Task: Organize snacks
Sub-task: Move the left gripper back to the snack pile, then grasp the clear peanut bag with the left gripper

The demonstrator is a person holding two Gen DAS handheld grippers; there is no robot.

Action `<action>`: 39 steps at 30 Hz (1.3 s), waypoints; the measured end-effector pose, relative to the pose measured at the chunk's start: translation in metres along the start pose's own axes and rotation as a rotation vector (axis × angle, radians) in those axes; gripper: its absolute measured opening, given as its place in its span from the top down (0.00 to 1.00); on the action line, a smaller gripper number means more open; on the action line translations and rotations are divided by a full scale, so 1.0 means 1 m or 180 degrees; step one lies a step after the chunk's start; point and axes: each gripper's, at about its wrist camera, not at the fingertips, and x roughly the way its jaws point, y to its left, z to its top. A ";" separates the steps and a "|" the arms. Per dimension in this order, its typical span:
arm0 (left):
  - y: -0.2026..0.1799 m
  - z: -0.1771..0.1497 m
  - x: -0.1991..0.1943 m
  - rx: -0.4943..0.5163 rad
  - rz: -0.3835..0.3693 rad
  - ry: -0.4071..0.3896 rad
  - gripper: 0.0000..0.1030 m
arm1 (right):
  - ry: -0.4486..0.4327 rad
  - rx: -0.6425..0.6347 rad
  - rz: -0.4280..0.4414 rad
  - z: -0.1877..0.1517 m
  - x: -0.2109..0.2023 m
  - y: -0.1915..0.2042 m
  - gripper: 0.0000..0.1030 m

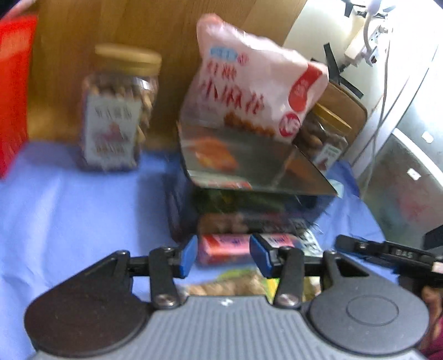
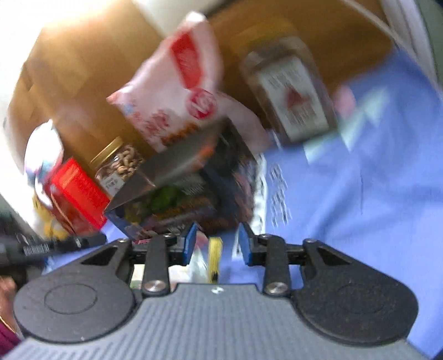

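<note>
A dark blue snack box point(image 1: 249, 210) stands on the blue cloth with its shiny lid point(image 1: 235, 155) tipped up. A pink-and-white snack bag point(image 1: 249, 83) leans behind the lid. My left gripper point(image 1: 224, 256) is just in front of the box, open. A small pink packet point(image 1: 224, 246) lies on the cloth between its blue pads point(image 1: 189, 257), and I cannot see them pressing on it. In the tilted right wrist view the same box point(image 2: 199, 199) and bag point(image 2: 177, 91) are ahead. My right gripper point(image 2: 217, 246) is open above a yellow-edged packet point(image 2: 214, 257).
Gold-lidded jars point(image 1: 119, 110) point(image 1: 324, 133) stand on either side of the box against a wooden panel point(image 1: 97, 25). A red box point(image 1: 13, 97) stands at the far left. A biscuit packet point(image 1: 235, 286) lies under my left gripper. Cables hang by the wall on the right.
</note>
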 end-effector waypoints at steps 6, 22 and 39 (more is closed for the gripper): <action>-0.010 -0.008 0.026 -0.0098 -0.0107 0.0146 0.44 | 0.0058 0.0444 0.0267 -0.008 0.007 -0.006 0.63; -0.015 -0.046 -0.049 0.0169 -0.0391 0.0163 0.56 | 0.0418 -0.0299 0.0515 -0.040 0.011 0.065 0.62; 0.085 -0.084 -0.106 -0.0692 -0.0389 -0.0110 0.46 | 0.0726 -0.1473 0.0536 -0.091 0.033 0.164 0.37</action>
